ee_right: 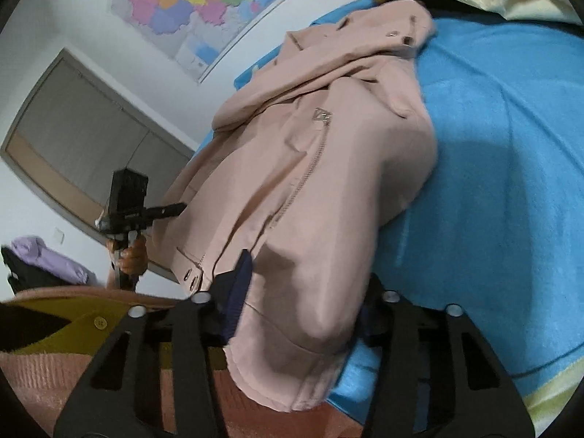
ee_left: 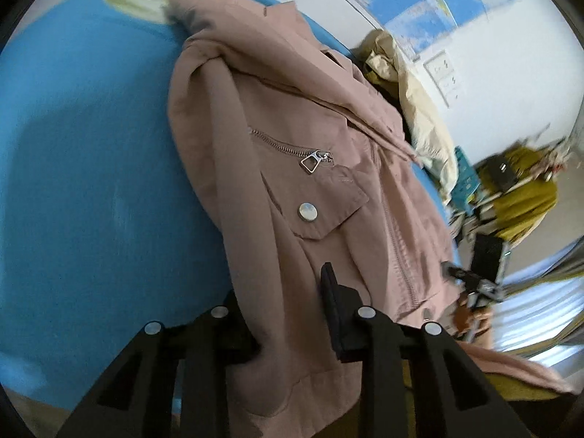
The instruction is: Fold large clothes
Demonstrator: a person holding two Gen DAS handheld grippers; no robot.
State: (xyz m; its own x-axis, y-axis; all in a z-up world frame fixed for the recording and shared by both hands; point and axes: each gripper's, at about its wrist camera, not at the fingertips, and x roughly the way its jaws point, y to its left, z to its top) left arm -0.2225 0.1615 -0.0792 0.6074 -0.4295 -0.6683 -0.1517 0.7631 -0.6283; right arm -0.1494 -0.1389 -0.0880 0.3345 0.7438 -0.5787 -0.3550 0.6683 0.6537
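A dusty-pink zip jacket (ee_left: 303, 168) lies on the blue bed cover (ee_left: 91, 168), its hem hanging over the near edge. My left gripper (ee_left: 281, 314) is shut on the jacket's hem; one black finger (ee_left: 335, 303) lies on top, the other is under the cloth. In the right wrist view the jacket (ee_right: 328, 189) fills the centre and my right gripper (ee_right: 299, 303) is shut on its lower hem, with the cloth bulging between the jaws. The left gripper and the hand holding it show in the right wrist view (ee_right: 127, 215); the right one shows in the left wrist view (ee_left: 478, 281).
A cream garment (ee_left: 419, 109) is heaped at the far side of the bed, next to the jacket's collar. Maps hang on the white wall (ee_right: 204, 7). A chair with an olive cloth (ee_left: 522, 197) stands beyond the bed. A lilac garment (ee_right: 47, 259) lies at left.
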